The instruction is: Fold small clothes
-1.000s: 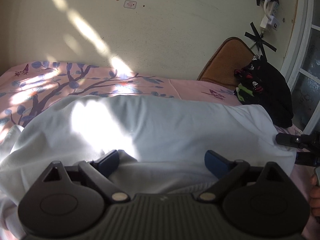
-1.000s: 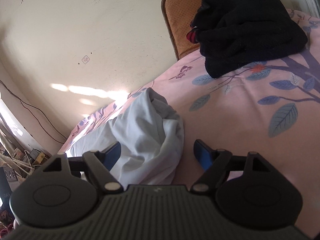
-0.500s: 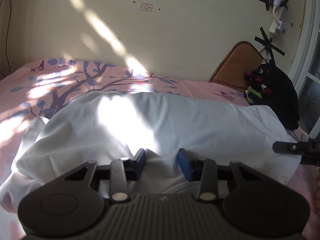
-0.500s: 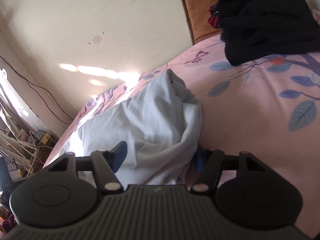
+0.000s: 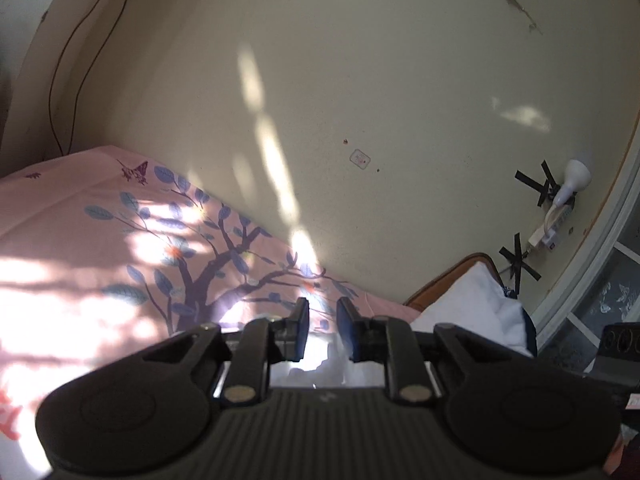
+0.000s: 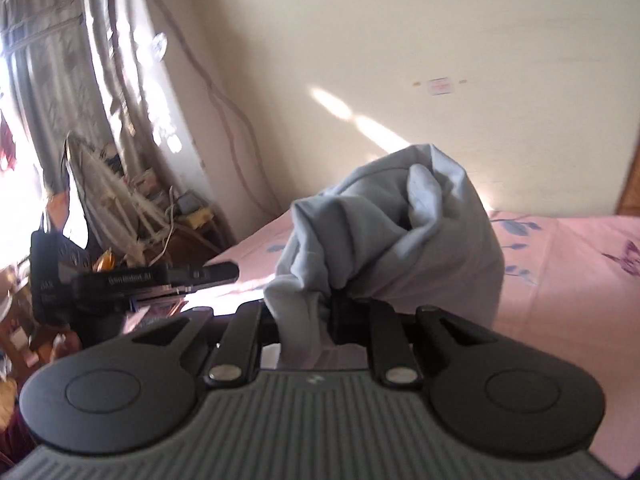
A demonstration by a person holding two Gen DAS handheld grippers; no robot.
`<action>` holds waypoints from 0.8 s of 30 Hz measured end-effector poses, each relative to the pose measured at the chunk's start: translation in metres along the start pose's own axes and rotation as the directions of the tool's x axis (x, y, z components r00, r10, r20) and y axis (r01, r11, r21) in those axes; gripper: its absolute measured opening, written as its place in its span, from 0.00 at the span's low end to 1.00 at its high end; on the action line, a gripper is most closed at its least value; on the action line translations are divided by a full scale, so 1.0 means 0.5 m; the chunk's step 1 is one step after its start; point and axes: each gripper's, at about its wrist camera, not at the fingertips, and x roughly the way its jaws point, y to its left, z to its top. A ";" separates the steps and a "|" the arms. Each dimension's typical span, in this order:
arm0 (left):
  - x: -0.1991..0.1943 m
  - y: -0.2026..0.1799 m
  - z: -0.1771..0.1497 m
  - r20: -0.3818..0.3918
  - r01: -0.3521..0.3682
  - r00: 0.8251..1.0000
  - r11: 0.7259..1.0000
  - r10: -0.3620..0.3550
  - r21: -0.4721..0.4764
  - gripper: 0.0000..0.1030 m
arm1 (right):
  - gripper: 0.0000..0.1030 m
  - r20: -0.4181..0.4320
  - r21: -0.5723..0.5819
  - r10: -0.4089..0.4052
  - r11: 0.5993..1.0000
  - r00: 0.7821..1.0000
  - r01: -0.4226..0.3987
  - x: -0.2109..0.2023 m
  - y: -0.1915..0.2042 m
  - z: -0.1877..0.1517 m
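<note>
Now | left gripper (image 5: 322, 330) pinching pale garment (image 6: 400, 240) | right gripper (image 6: 316, 320) clamped on same garment

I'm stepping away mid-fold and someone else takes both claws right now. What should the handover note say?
Left claw: jaws just closed, pinching an edge of the light blue garment; most of the cloth hangs below its camera.
Right claw: jaws just closed on the same garment, which bunches up over its fingers.
Garment: lifted off the pink floral bedsheet, held between both claws, not spread flat.
Done: both edges gripped and raised.
Left: judging by the bunching, probably carry the held edge across, lay it down flat, release, smooth, then finish the remaining folds.
</note>
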 end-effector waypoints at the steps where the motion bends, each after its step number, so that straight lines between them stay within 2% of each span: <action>1: -0.008 0.007 0.005 0.009 -0.014 1.000 1.000 0.014 -0.002 0.28 | 0.17 -0.042 -0.049 0.009 0.999 0.999 -0.011 0.045 0.027 -0.006; 2: -0.012 0.011 0.007 0.011 -0.027 1.000 1.000 0.027 -0.005 0.40 | 0.18 -0.077 -0.070 0.016 0.997 0.997 -0.022 0.078 0.044 -0.011; 3: -0.013 0.019 0.009 0.006 -0.043 0.999 0.999 0.043 -0.015 0.46 | 0.20 -0.138 -0.088 0.039 0.995 0.990 -0.052 0.127 0.061 -0.024; 4: -0.010 0.026 0.007 0.000 -0.053 0.999 0.998 0.053 -0.021 0.51 | 0.27 -0.189 -0.099 0.062 0.992 0.980 -0.082 0.164 0.071 -0.037; 6: 0.003 0.033 0.003 -0.030 -0.069 0.997 0.997 0.068 -0.028 0.51 | 0.37 -0.251 -0.120 0.076 0.987 0.965 -0.109 0.210 0.081 -0.065; 8: 0.017 0.036 -0.004 -0.057 -0.077 0.995 0.997 0.076 -0.018 0.52 | 0.37 -0.226 -0.158 0.084 0.980 0.971 -0.121 0.188 0.088 -0.072; 10: 0.029 0.034 -0.012 -0.074 -0.074 0.994 0.997 0.075 0.007 0.54 | 0.41 -0.184 -0.147 0.158 0.971 0.970 -0.186 0.129 0.079 -0.061; 11: 0.036 0.032 -0.013 -0.080 -0.078 0.994 0.997 0.079 0.017 0.55 | 0.41 -0.134 -0.129 0.191 0.970 0.972 -0.208 0.081 0.066 -0.051; 14: 0.064 0.030 -0.023 -0.099 -0.100 0.990 0.994 0.103 0.033 0.55 | 0.41 -0.026 -0.088 0.152 0.984 0.988 -0.154 -0.012 0.031 -0.026; 17: 0.100 0.017 -0.032 -0.098 -0.170 0.979 0.981 0.178 0.089 0.55 | 0.39 0.025 -0.026 0.030 0.999 0.999 -0.029 -0.028 -0.012 0.000; 19: 0.118 0.005 -0.039 -0.076 -0.247 0.962 0.955 0.262 0.164 0.56 | 0.28 0.013 0.019 -0.005 1.000 1.000 0.005 0.000 -0.045 0.009; 21: 0.131 0.001 -0.047 -0.060 -0.296 0.947 0.930 0.315 0.218 0.57 | 0.27 -0.035 0.059 -0.007 0.998 0.999 0.009 0.051 -0.066 0.006; 22: 0.137 0.003 -0.050 -0.059 -0.313 0.941 0.921 0.335 0.234 0.57 | 0.26 -0.087 0.067 -0.023 0.997 0.996 0.029 0.088 -0.075 -0.008; 24: 0.153 0.014 -0.058 -0.076 -0.335 0.929 0.909 0.363 0.247 0.56 | 0.21 -0.131 0.073 -0.022 0.997 0.991 0.032 0.130 -0.088 -0.033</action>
